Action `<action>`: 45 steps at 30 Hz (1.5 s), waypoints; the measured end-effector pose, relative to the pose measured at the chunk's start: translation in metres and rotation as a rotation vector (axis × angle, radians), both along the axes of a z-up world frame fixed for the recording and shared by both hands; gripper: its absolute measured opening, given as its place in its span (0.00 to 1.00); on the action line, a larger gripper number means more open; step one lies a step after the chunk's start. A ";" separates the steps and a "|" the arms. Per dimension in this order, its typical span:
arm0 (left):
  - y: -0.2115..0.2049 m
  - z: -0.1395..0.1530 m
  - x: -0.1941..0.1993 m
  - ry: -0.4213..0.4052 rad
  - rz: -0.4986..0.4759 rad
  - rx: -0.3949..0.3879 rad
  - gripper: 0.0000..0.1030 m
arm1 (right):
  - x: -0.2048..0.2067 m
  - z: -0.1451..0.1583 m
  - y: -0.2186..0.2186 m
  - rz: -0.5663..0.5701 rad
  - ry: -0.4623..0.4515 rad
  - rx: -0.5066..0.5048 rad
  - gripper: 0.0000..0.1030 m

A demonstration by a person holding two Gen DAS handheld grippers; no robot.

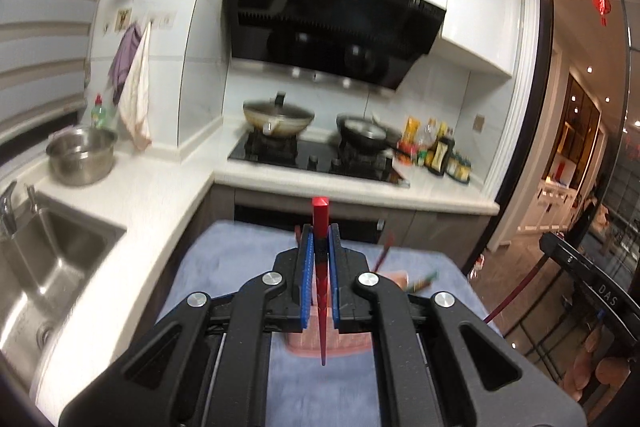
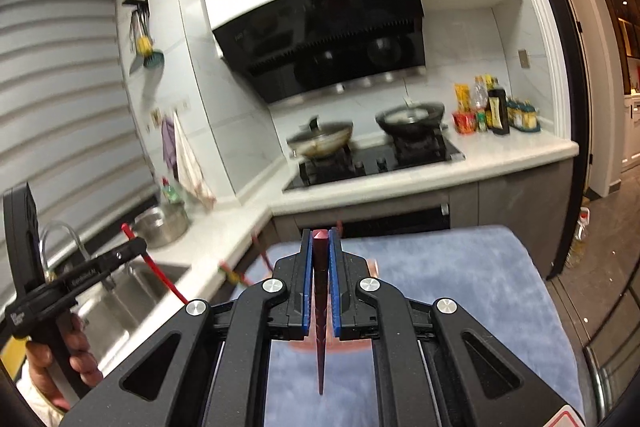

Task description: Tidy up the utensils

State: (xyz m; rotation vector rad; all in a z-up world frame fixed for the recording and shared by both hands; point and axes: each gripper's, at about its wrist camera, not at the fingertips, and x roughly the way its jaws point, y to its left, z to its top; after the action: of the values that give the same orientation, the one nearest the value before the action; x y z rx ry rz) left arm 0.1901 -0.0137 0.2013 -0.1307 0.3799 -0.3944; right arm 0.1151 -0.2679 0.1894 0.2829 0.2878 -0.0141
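Blue cloth-covered table (image 2: 460, 267) stands before the kitchen counter (image 2: 440, 171). A pink holder (image 1: 328, 341) rests on the cloth. Left gripper (image 1: 320, 231) is clamped on a red chopstick (image 1: 320, 223); right gripper (image 2: 320, 237) is clamped on a dark red chopstick (image 2: 320, 267), both raised above the cloth.

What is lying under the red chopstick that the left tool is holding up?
Under the red chopstick spreads a blue cloth, with a pinkish tray directly below its pointed tip. The left gripper covers most of the tray, so its contents stay hidden.
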 end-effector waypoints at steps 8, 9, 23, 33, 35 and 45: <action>-0.017 0.021 0.048 -0.057 0.022 -0.018 0.06 | 0.052 0.033 -0.001 -0.011 -0.081 -0.005 0.07; -0.020 0.019 0.055 -0.048 0.022 -0.015 0.06 | 0.059 0.034 -0.002 -0.012 -0.085 -0.004 0.07; -0.043 -0.036 0.106 0.059 0.015 0.036 0.06 | 0.133 -0.012 0.002 -0.001 0.033 -0.015 0.07; -0.046 -0.045 0.109 0.073 0.035 0.047 0.34 | 0.158 -0.041 0.006 0.007 0.129 -0.041 0.23; -0.044 -0.045 0.104 0.051 0.072 0.044 0.62 | 0.154 -0.041 0.005 -0.004 0.120 -0.043 0.31; -0.044 -0.040 0.087 0.033 0.077 0.079 0.63 | 0.131 -0.034 -0.001 -0.012 0.098 -0.034 0.43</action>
State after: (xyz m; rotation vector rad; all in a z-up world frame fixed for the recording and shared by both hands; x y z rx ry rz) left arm 0.2768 -0.0579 0.1612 -0.0750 0.4207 -0.3010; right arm 0.2456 -0.2688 0.1549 0.2507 0.3831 -0.0452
